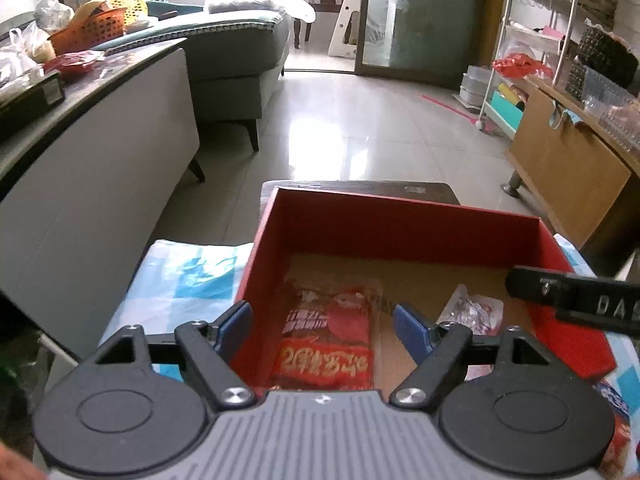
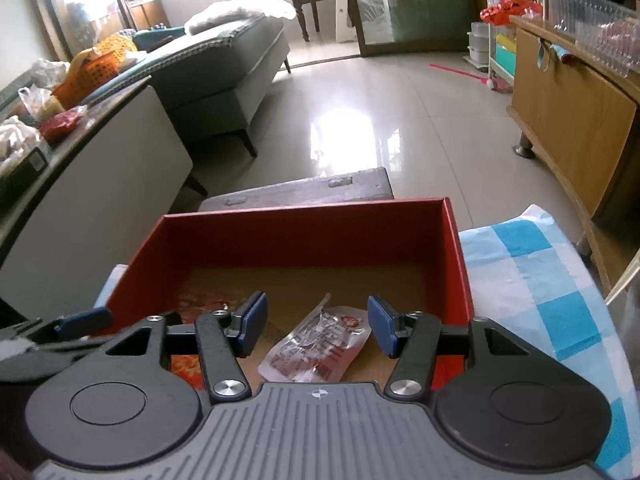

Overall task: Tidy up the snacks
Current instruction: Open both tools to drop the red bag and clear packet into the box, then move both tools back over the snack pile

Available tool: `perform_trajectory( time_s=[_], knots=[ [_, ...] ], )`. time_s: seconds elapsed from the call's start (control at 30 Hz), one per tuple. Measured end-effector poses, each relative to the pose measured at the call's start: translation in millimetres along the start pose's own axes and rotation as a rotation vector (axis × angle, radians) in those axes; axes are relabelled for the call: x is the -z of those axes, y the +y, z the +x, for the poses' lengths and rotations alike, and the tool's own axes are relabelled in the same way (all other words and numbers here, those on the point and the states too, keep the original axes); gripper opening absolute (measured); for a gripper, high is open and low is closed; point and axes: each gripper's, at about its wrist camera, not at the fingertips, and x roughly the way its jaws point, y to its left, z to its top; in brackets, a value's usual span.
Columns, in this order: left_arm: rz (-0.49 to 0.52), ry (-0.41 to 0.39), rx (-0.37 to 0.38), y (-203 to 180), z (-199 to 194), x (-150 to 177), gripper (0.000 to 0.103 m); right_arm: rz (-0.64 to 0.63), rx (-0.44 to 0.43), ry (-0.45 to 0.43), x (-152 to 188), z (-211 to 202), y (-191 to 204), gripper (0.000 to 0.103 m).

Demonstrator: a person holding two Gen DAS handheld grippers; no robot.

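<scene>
The red snack packet [image 1: 326, 344] is lying flat in the red box [image 1: 400, 220], its long axis running toward the far wall. The clear-wrapped snack [image 2: 316, 346] is lying beside it, angled diagonally. The left gripper [image 1: 322, 330] and right gripper [image 2: 317, 322] are hovering spread, gripping nothing.

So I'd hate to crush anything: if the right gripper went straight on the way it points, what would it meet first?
Probably the clear snack packet lying on the red box's cardboard floor, between the open fingers of the right gripper. Depth is unclear.
</scene>
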Motion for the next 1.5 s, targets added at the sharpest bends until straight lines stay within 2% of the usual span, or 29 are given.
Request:
perform_trajectory(
  time_s=[0.2, 0.5, 1.1, 1.5],
  knots=[
    [-0.005, -0.011, 0.023, 4, -32, 17, 0.073, 0.01, -0.013, -0.023, 8, -32, 10, 0.068],
    [0.013, -0.021, 0.037, 10, -63, 35, 0.073, 0.029, -0.019, 0.008, 39, -55, 10, 0.068],
    [0.042, 0.015, 0.053, 17, -88, 68, 0.073, 0.002, -0.043, 0.055, 80, -79, 20, 0.07],
    [0.02, 0.097, 0.045, 35, -92, 96, 0.073, 0.014, -0.05, 0.12, 106, -85, 17, 0.07]
  ],
)
